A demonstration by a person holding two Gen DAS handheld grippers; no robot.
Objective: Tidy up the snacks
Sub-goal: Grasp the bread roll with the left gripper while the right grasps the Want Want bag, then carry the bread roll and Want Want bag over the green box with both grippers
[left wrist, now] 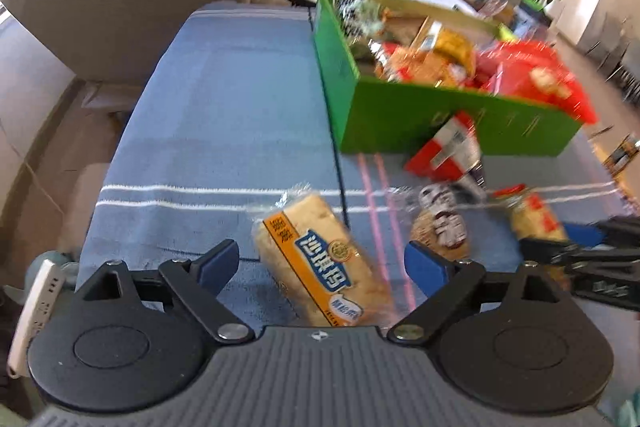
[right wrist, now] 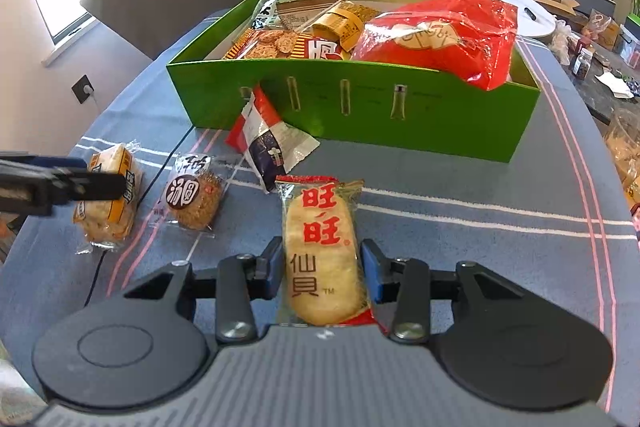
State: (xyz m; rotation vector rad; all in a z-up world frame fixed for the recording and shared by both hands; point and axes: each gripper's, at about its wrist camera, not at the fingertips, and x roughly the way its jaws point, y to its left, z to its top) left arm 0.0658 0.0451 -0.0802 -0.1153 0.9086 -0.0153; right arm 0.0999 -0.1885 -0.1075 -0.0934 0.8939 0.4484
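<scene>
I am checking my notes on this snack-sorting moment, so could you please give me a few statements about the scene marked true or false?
1. The green box already holds several snack packs. True.
2. The rice cracker pack lies between the fingers of the right tongs. True.
3. The large red bag lies on the tablecloth outside the box. False: it sits in the box, overhanging the front wall.
4. The left tongs are clamped shut on the bread pack. False: they stand open, pads clear of the pack.
5. A red, white and blue packet leans against the box front. True.
</scene>
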